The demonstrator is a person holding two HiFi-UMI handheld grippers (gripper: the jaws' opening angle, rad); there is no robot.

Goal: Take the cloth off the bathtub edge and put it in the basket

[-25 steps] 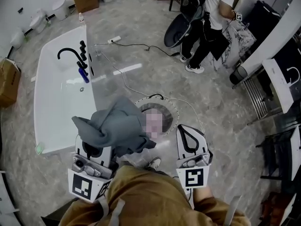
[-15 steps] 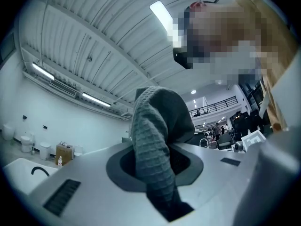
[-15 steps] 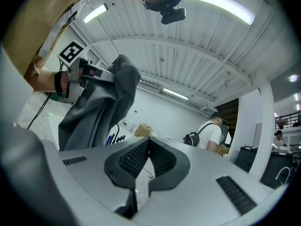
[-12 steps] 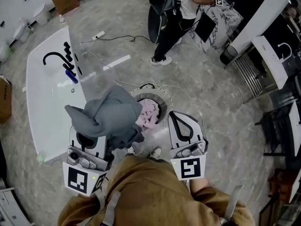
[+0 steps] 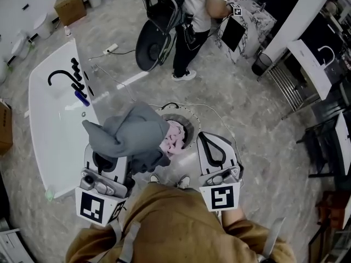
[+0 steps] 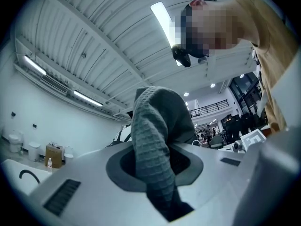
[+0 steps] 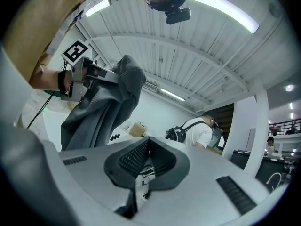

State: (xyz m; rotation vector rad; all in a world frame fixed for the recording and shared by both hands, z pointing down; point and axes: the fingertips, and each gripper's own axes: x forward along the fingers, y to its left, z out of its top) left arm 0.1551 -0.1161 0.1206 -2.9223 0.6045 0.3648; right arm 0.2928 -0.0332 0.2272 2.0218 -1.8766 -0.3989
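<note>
Grey cloth [image 5: 131,133] off the bathtub [image 5: 55,114], clamped between left gripper [image 6: 153,164] jaws, hanging partly over the basket [image 5: 190,119] rim. Carry step, likely near its end. Next: centre over basket mouth, then release. Right gripper [image 5: 211,147] jaws together, empty.

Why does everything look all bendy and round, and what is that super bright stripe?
Head view: the wide lens bows the bathtub and floor. Right gripper view: the ceiling light glares white, and the corners go black. Left gripper view: the cloth shows its weave sharply.
</note>
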